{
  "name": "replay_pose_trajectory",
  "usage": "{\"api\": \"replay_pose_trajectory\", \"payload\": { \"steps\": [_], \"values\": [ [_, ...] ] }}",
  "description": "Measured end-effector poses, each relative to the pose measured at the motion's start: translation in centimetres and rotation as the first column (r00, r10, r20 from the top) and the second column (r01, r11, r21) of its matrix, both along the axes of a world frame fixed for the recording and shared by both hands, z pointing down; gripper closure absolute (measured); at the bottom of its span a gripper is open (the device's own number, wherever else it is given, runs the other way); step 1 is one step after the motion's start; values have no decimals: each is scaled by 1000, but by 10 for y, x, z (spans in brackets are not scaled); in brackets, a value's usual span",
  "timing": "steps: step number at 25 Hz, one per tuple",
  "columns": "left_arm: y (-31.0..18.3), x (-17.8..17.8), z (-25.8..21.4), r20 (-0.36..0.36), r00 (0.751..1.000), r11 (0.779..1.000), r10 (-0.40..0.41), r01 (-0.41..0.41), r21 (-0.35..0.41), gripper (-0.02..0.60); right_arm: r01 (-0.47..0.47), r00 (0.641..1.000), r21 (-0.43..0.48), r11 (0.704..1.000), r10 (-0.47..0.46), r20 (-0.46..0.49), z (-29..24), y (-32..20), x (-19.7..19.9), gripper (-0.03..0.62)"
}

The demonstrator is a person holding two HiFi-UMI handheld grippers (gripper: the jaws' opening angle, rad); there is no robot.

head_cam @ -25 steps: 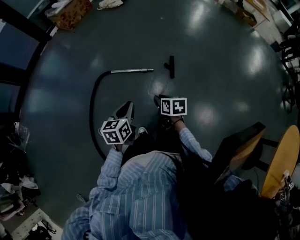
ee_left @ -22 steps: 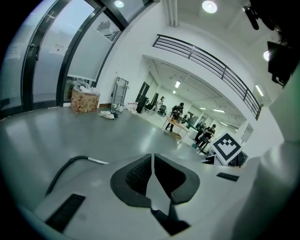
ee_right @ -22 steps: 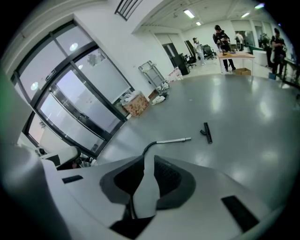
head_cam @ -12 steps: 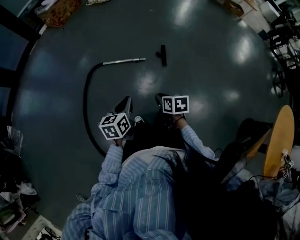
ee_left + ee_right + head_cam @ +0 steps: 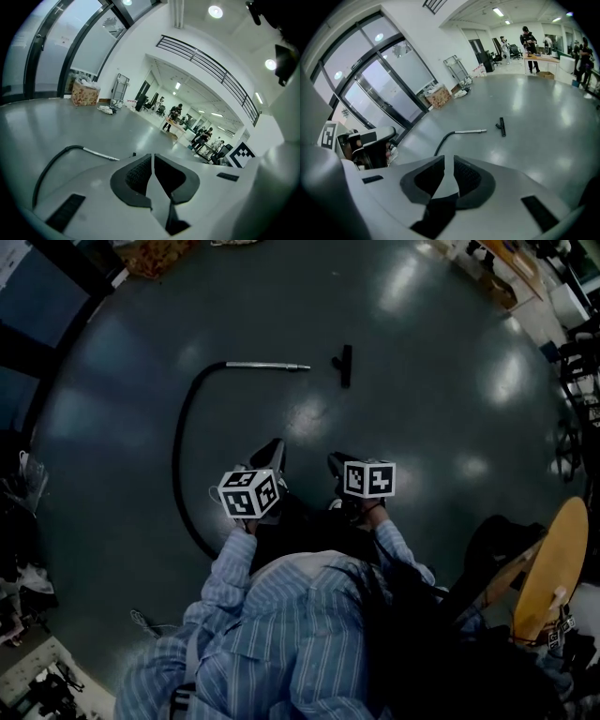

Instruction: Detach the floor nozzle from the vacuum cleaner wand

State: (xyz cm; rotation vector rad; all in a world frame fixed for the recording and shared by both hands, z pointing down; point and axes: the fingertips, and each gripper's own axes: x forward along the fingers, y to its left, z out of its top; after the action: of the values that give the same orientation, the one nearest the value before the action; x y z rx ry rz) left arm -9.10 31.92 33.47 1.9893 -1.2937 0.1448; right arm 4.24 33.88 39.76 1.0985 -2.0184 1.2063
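Observation:
The black floor nozzle (image 5: 344,364) lies on the dark floor, apart from the metal wand (image 5: 267,365), with a small gap between them. The wand's black hose (image 5: 178,465) curves back toward me on the left. My left gripper (image 5: 275,448) and right gripper (image 5: 336,461) hang side by side well short of both parts, each shut and holding nothing. In the right gripper view the nozzle (image 5: 502,126) and wand (image 5: 469,131) lie far ahead of the jaws (image 5: 449,176). The left gripper view shows the wand (image 5: 98,153) beyond its shut jaws (image 5: 153,171).
A patterned box (image 5: 159,254) and glass wall stand at the far left. Cardboard boxes (image 5: 497,282) and furniture line the far right. A round wooden seat (image 5: 553,568) and a dark chair sit at my right. Clutter (image 5: 19,577) lies at the near left.
Both grippers have drifted lower and to the right in the head view, farther from the nozzle. Wand and nozzle lie apart as before.

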Motion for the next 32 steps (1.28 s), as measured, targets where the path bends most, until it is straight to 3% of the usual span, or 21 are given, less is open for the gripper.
{"api": "replay_pose_trajectory", "payload": {
  "steps": [6,10,16,23,32],
  "values": [
    [26,34,-9,-1,999,999,-48,48,19,557,59,998,9,998,-59,-15,-1,16,37,528],
    [45,77,-11,-1,999,999,-32,32,35,557,67,998,17,998,-67,-1,0,26,69,528],
    [55,109,-16,40,999,999,1,-3,50,557,95,995,36,995,-96,21,-7,31,83,528],
    [52,130,-24,71,997,997,5,-11,83,557,160,987,104,982,-161,-2,-18,27,95,530],
    [54,139,-26,85,996,996,27,-34,86,557,208,978,115,971,-208,-11,-24,28,93,531]
  ]
}}
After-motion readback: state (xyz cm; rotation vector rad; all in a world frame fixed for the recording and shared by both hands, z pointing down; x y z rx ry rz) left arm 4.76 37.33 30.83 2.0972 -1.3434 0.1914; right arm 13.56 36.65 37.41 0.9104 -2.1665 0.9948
